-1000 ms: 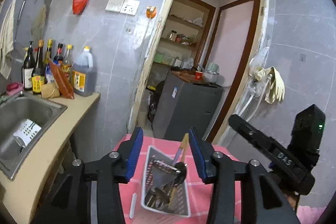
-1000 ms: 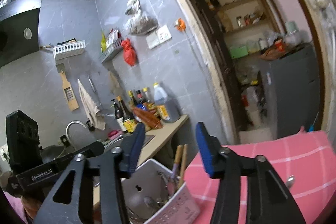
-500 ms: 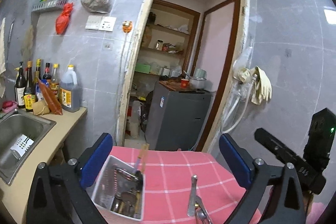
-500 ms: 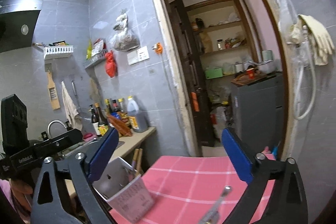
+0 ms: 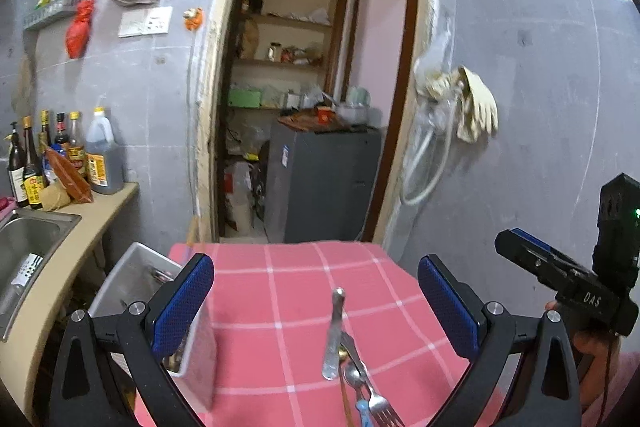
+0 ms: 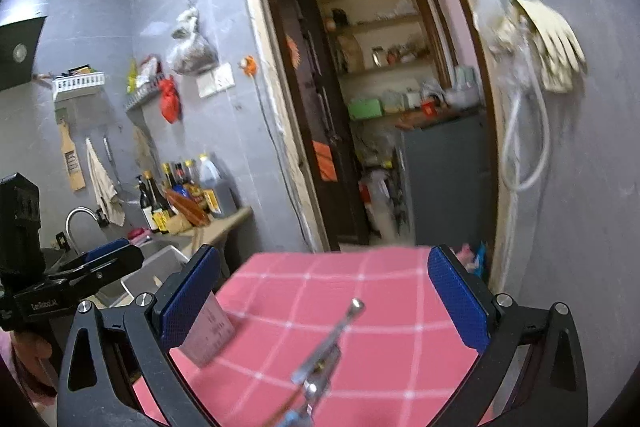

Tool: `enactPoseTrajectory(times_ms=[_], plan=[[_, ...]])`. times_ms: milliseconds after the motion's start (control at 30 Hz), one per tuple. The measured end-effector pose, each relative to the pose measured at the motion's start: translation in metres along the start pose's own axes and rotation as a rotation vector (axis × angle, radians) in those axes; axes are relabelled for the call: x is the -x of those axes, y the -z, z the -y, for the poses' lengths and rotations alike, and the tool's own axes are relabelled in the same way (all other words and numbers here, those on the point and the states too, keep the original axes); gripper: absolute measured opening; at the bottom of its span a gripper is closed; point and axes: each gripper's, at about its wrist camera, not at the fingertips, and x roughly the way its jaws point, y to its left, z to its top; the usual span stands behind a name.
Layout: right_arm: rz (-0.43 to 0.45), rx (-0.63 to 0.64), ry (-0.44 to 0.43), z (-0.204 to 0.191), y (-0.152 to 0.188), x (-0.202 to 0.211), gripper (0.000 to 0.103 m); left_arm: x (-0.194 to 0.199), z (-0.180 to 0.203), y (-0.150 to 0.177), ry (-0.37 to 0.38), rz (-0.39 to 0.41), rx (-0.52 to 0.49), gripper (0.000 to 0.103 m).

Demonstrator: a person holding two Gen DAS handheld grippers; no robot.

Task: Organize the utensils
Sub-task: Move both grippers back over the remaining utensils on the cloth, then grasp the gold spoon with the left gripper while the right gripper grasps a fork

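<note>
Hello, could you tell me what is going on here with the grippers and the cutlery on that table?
A person is sorting utensils with two handheld blue-padded grippers. Both the left gripper and the right gripper are open and hold nothing. A loose pile of metal cutlery, with a fork among it, lies on the pink checked tablecloth between the left gripper's fingers. The white plastic utensil caddy stands at the table's left edge, with some utensils in it.

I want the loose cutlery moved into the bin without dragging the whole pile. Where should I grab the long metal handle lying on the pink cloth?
Take the metal handle near its far, free end, which points away from the tangle of fork and spoons. Come from above with the open left gripper, fingers straddling its narrow width. The handle lies flat on the pink cloth, so a pinch across it probably works best.
</note>
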Motion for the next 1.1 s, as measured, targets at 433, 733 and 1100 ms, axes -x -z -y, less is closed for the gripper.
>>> enactPoseTrajectory(times_ms=[433, 733, 1100], plan=[[-0.231, -0.138, -0.016, 0.068, 0.064, -0.03, 0.097, -0.045, 0.024, 0.04, 0.016, -0.201, -0.031, 0.103], [-0.415, -0.189, -0.103, 0.084, 0.108, -0.077, 0.061, -0.081, 0.011, 0.083, 0.038, -0.393, 0.076, 0.077], [-0.612, -0.188, -0.18, 0.061, 0.151, -0.136, 0.04, -0.131, -0.011, 0.128, 0.082, -0.64, 0.256, 0.042]])
